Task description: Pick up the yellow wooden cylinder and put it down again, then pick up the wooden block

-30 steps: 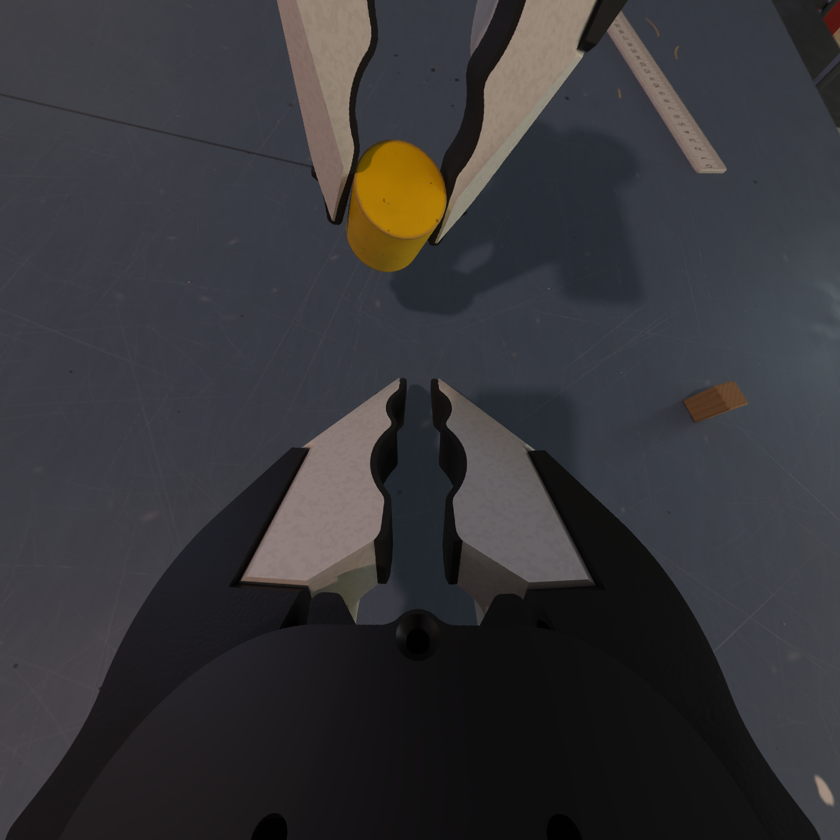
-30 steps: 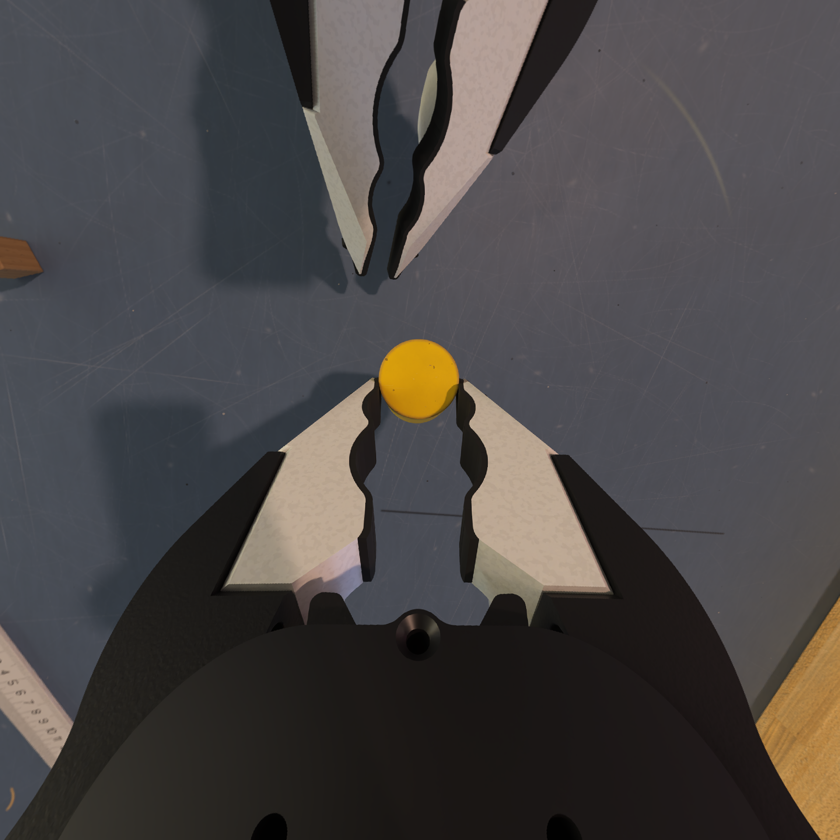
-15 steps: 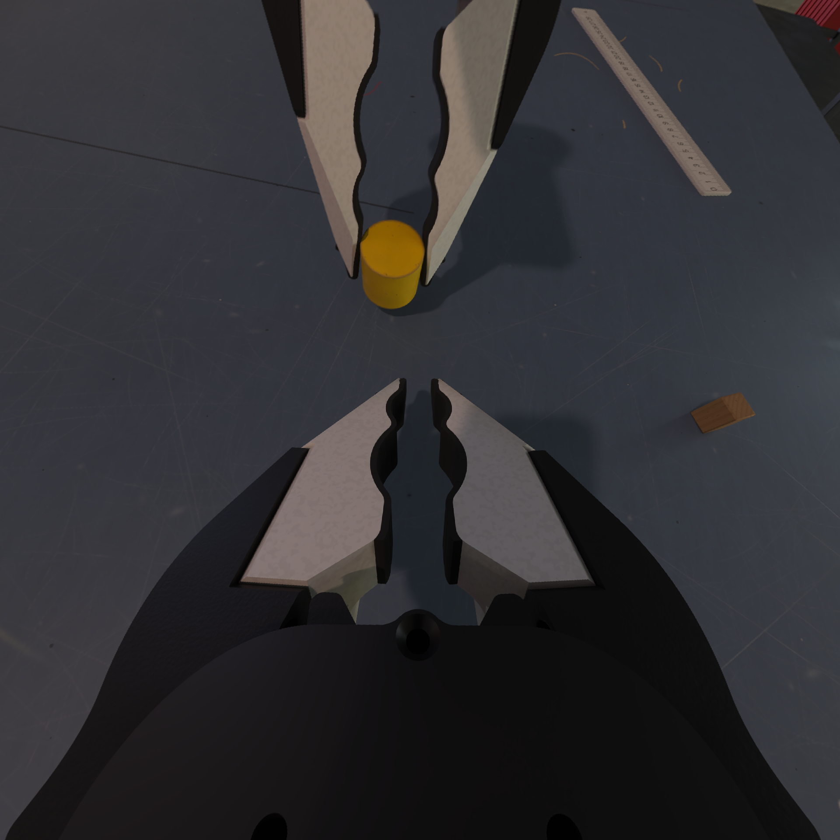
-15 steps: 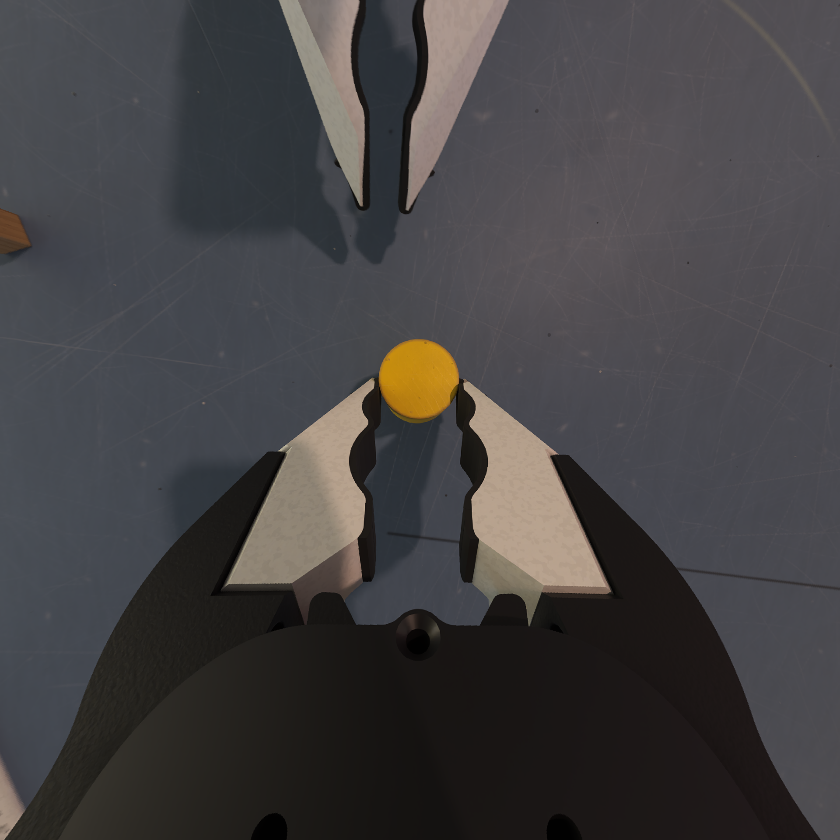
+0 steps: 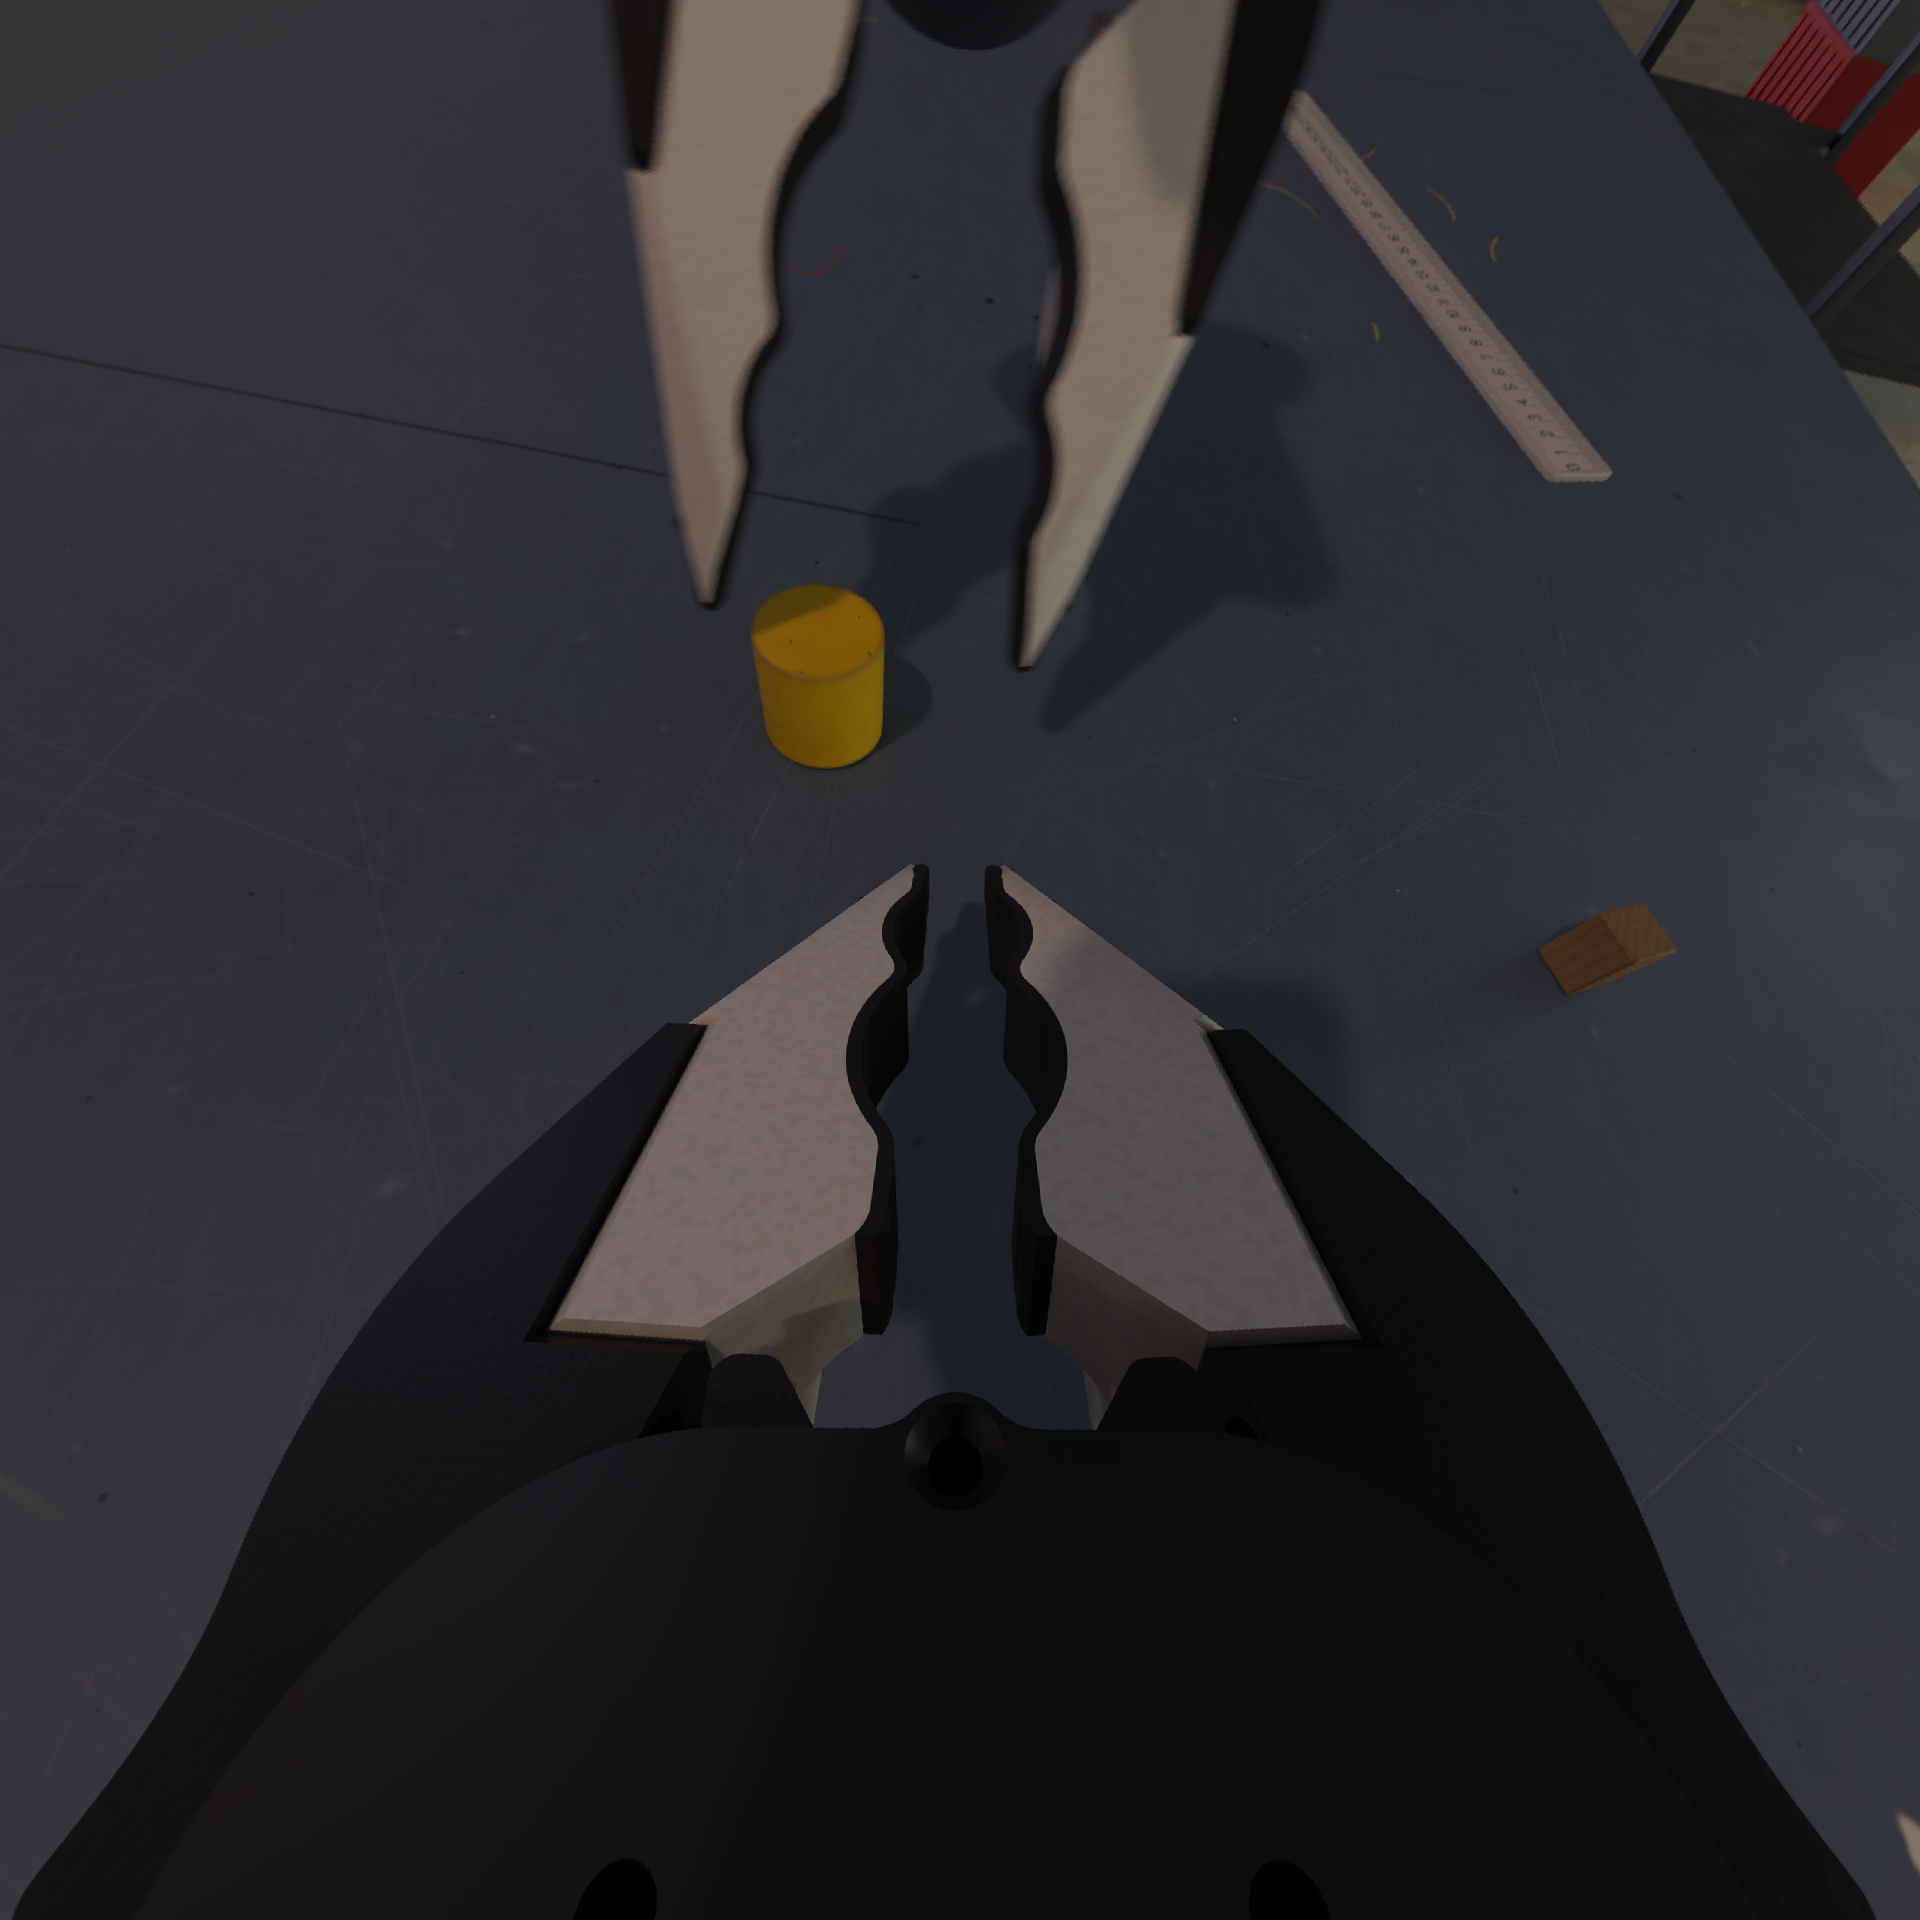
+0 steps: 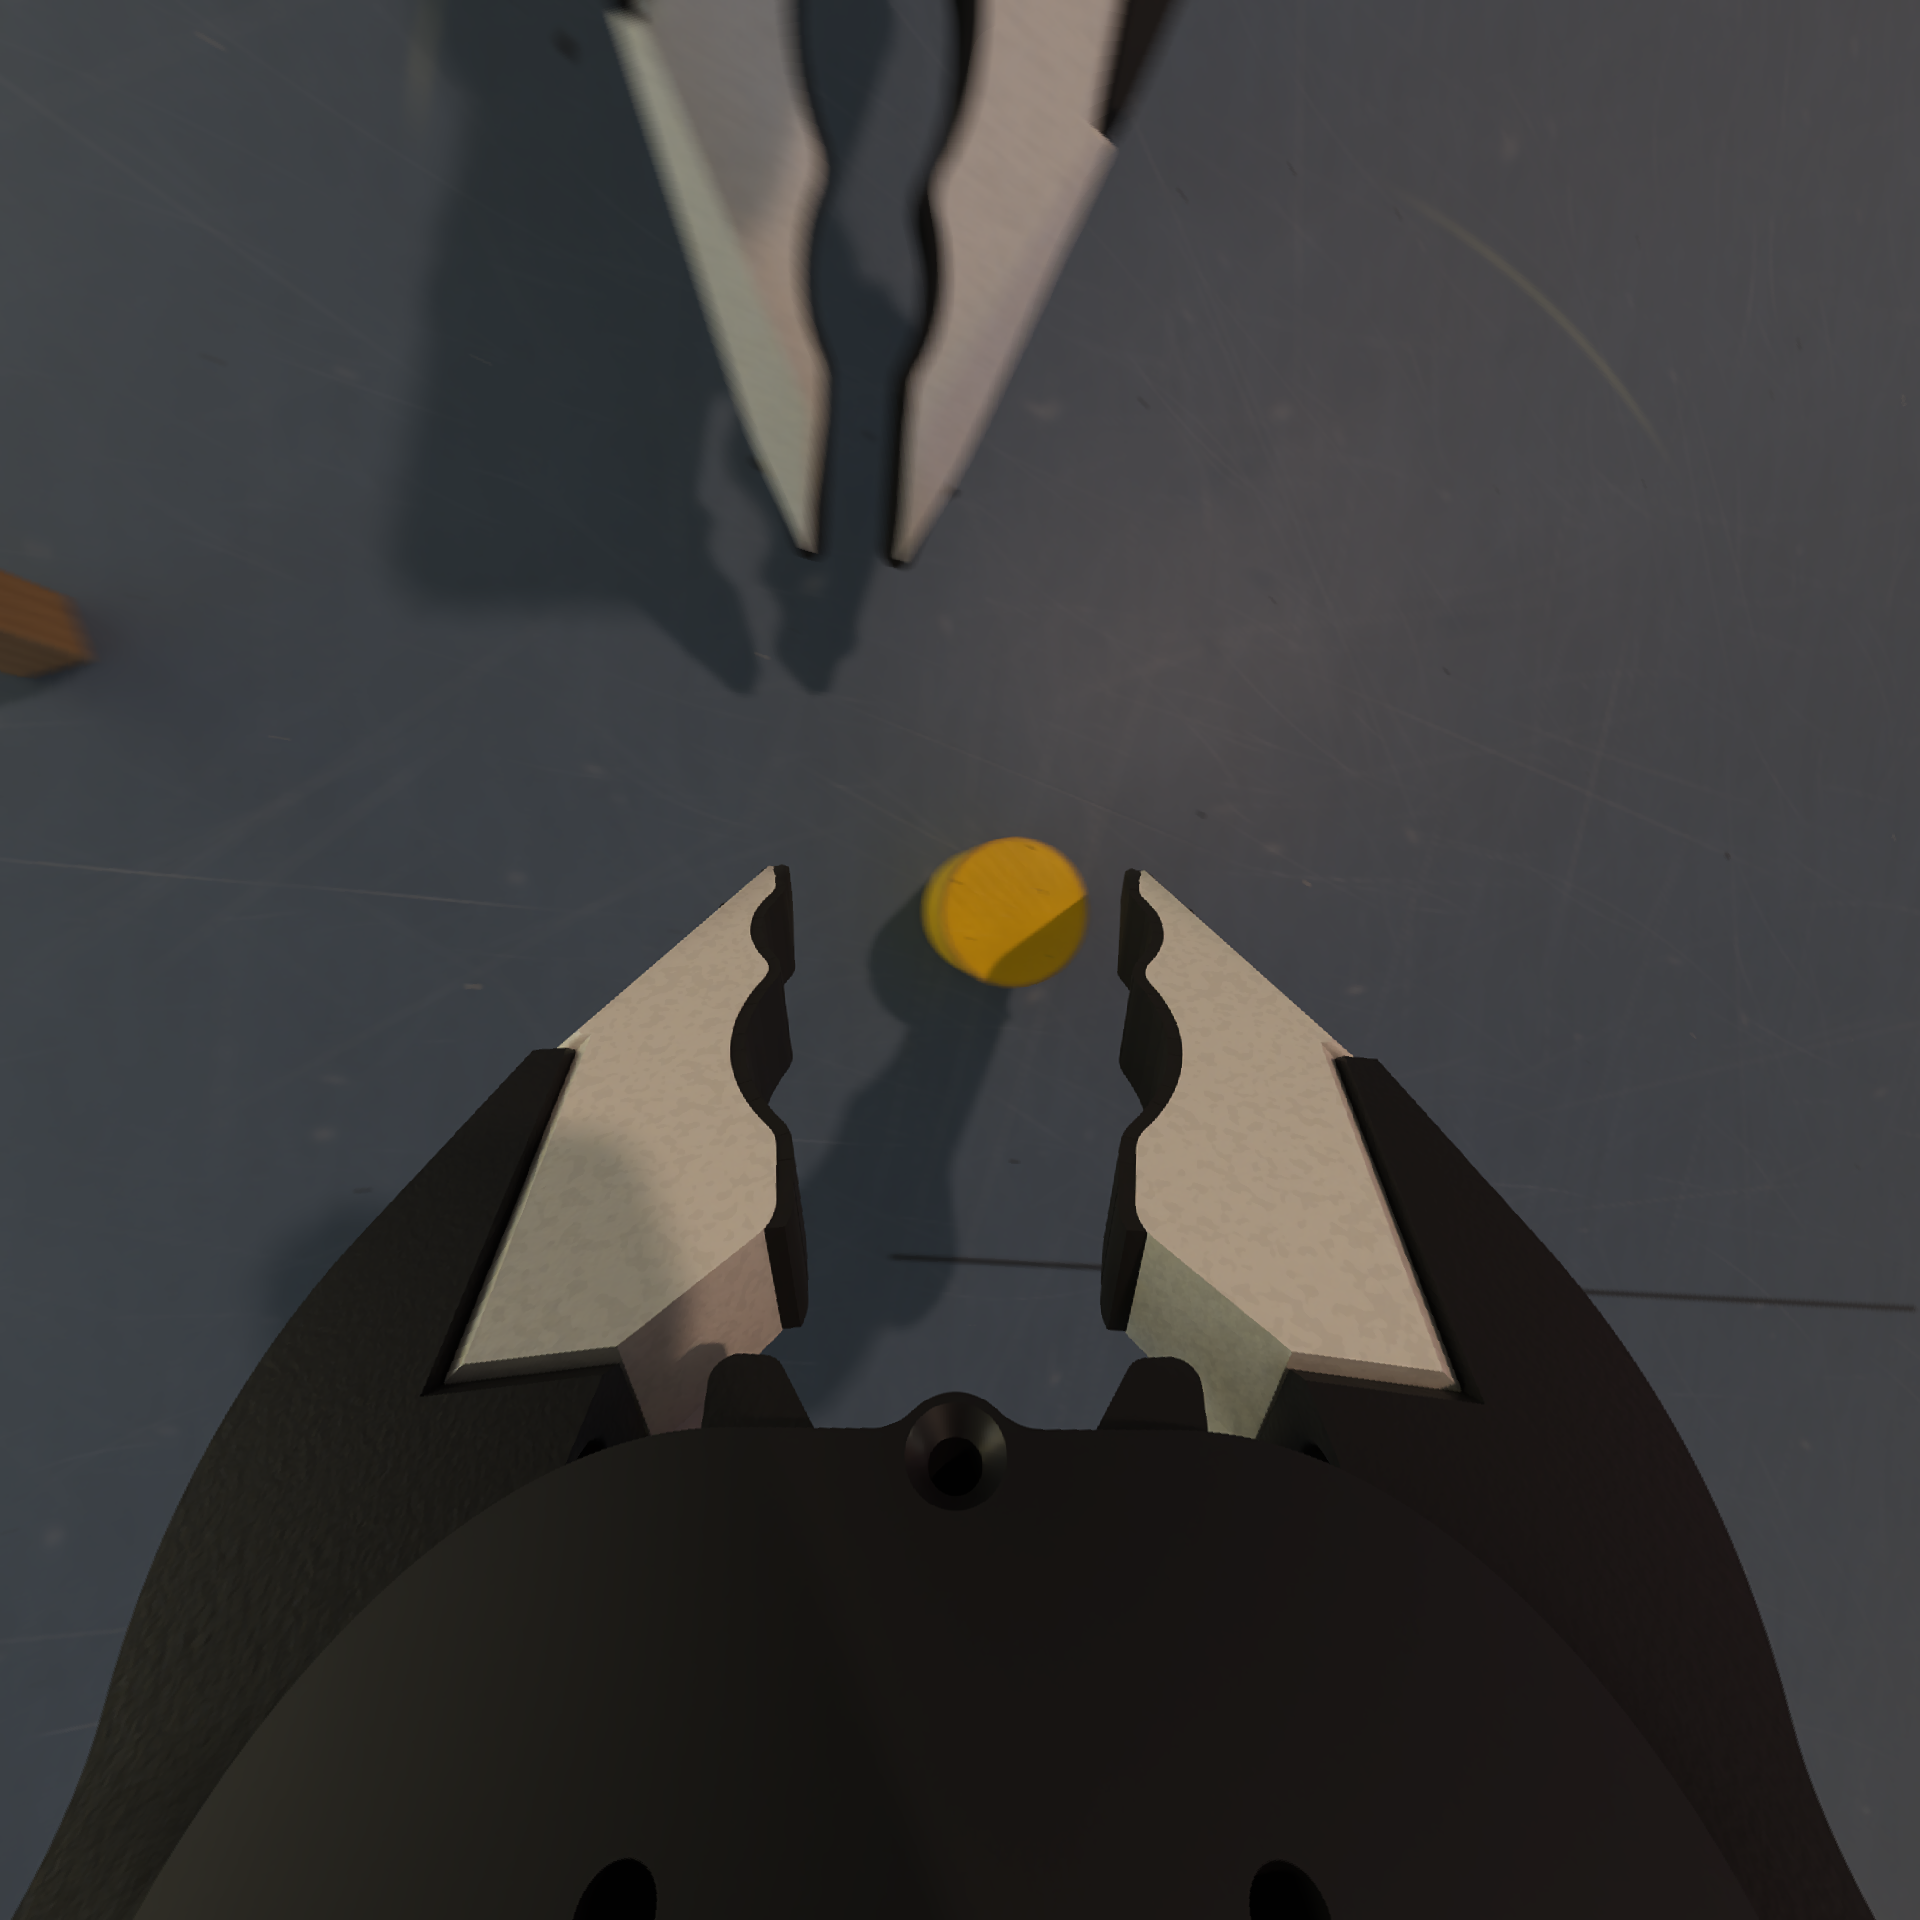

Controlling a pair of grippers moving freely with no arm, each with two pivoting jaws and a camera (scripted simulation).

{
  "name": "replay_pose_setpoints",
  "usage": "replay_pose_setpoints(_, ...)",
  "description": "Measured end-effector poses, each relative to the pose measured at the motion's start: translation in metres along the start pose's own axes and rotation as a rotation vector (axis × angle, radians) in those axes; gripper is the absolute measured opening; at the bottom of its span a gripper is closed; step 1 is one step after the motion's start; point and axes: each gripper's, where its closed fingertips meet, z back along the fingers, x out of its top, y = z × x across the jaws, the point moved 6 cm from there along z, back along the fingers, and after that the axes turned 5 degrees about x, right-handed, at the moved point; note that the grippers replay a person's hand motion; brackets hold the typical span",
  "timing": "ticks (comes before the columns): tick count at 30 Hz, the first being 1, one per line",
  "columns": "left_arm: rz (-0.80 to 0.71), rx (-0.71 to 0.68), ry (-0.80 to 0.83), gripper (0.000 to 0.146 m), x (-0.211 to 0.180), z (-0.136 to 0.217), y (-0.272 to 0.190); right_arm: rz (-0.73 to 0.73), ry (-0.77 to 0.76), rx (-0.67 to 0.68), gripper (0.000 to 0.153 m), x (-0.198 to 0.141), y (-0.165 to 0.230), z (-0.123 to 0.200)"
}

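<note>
**Cylinder on the desk, block is next**

Your right hand-held gripper (image 6: 954,873) stands wide, its fingers apart and holding nothing. The yellow cylinder (image 6: 1006,911) stands upright on the blue-grey desk (image 6: 1455,623) in the gap between those fingertips, nearer the right one and touching neither as far as the right wrist view shows. Judged from this, the first part of the task is done: the cylinder has been put down.

Your left hand-held gripper (image 5: 953,871) is narrow, with only a slim gap between its fingers, and it holds nothing. It faces the right one across the cylinder.

The wooden block (image 5: 1605,948) lies flat on the desk, well apart from both. From the left hand-held gripper it lies forward and off to the right; its long axis runs roughly across that view, slightly tilted. In the right wrist view only its end shows at the far left edge. The left unit looks the nearer of the two, though not by much. Whichever you use will need to be open and turned to close across the block's short width.

A ruler (image 5: 1444,281) lies beyond the block, clear of the path.
</note>
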Motion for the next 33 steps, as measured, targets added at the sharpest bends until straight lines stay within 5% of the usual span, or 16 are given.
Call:
replay_pose_setpoints(4,0.004,0.007,-0.022,0.01,0.002,0.003,0.001,0.051,-0.044,0.096,0.059,0.017,0.052,0.004)
replay_pose_setpoints(11,-0.022,0.016,-0.008,0.01,0.002,0.001,-0.004,0.208,0.005,0.304,0.058,0.037,0.153,-0.037)
replay_pose_setpoints(18,-0.038,0.025,-0.017,0.009,0.002,0.006,-0.013,0.228,-0.007,0.303,0.048,0.04,0.17,-0.045)
replay_pose_setpoints(24,-0.043,0.006,-0.015,0.009,-0.002,0.006,-0.021,0.197,-0.052,0.284,0.014,0.039,0.168,-0.049)
replay_pose_setpoints(28,-0.064,-0.071,-0.04,0.009,0.0,0.007,-0.033,0.101,-0.246,0.227,0.014,0.04,0.152,-0.037)
replay_pose_setpoints(33,0.006,-0.306,-0.206,0.015,0.015,0.017,-0.049,-0.04,-0.734,0.04,0.014,0.049,0.12,0.002)
